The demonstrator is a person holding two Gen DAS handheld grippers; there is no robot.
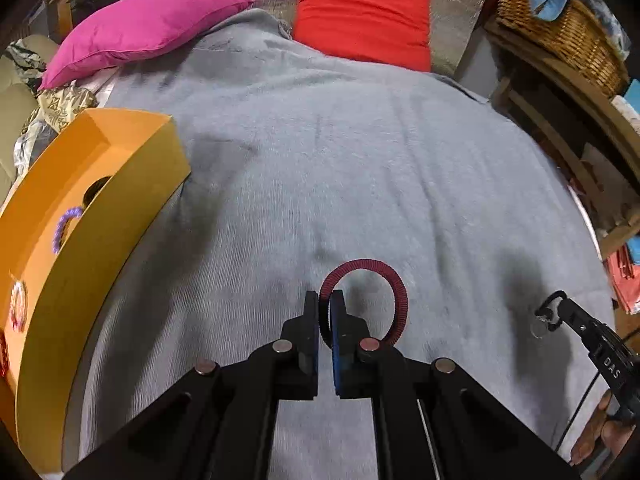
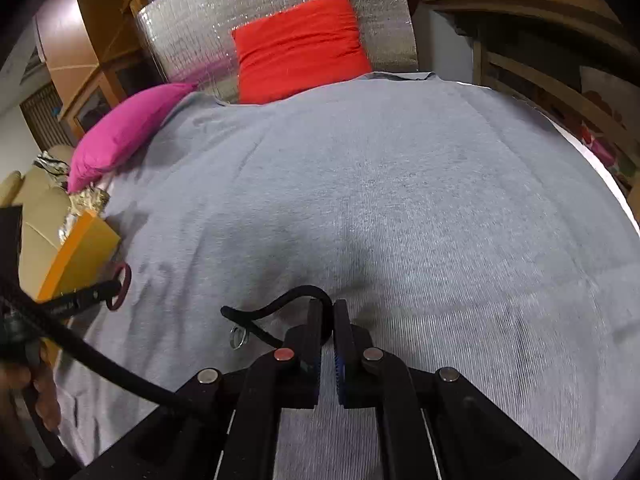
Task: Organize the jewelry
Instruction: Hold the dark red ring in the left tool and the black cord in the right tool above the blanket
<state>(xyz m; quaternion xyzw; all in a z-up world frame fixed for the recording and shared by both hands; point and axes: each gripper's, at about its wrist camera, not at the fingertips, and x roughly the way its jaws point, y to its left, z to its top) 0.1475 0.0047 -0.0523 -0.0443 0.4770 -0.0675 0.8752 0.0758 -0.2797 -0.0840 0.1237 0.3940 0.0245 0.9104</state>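
Jewelry on our grey bed [image 1: 360, 160]: left tongs [image 1: 325, 300] pinch 1 red bangle [image 1: 394, 280]; right tongs [image 2: 327, 312] pinch 1 black cord [image 2: 276, 306] beside the orange box [image 1: 100, 220].

Left tool [image 1: 325, 304] clamped; right tool [image 2: 327, 312] clamped, both angled down.

The orange box [image 1: 100, 216] is running off the left edge, its inside mostly hidden. The left tool [image 1: 325, 300] is covering part of the red ring [image 1: 400, 300]. The pendant [image 2: 239, 337] on the black cord [image 2: 276, 304] is too small to identify.
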